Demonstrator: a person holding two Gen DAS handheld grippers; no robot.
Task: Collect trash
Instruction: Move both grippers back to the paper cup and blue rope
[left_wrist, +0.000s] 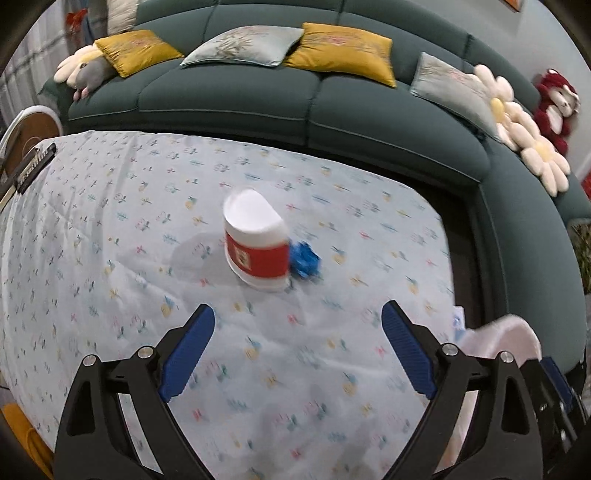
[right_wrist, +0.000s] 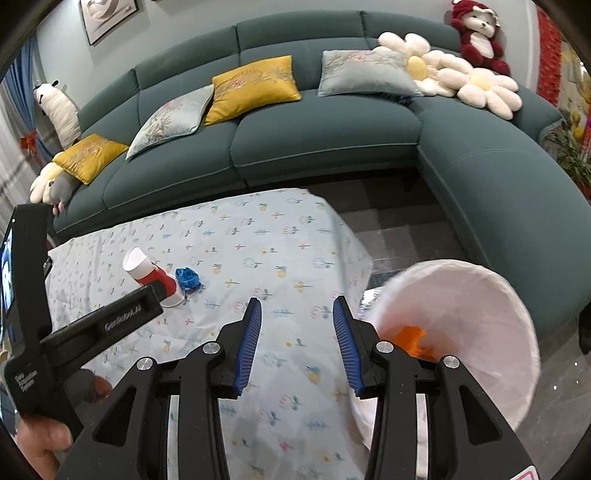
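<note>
Left wrist view shows the left gripper (left_wrist: 298, 350) spread wide over the flower-printed tablecloth (left_wrist: 110, 258), with nothing between its blue pads (left_wrist: 188, 354). Beyond it, near the middle of the table, a crushed paper cup (left_wrist: 256, 245) with a red band stands tilted, and a crumpled blue scrap (left_wrist: 304, 260) lies touching its right side. At the near right edge, part of a white bin (left_wrist: 498, 336) peeks in.

Seen from the right wrist, the right gripper (right_wrist: 297, 321) is part-way open and holds nothing. The white bin (right_wrist: 480, 295) sits just right of it, off the table edge, with an orange piece (right_wrist: 410, 338) inside. A green sofa (right_wrist: 325, 136) with cushions lies on the far side.
</note>
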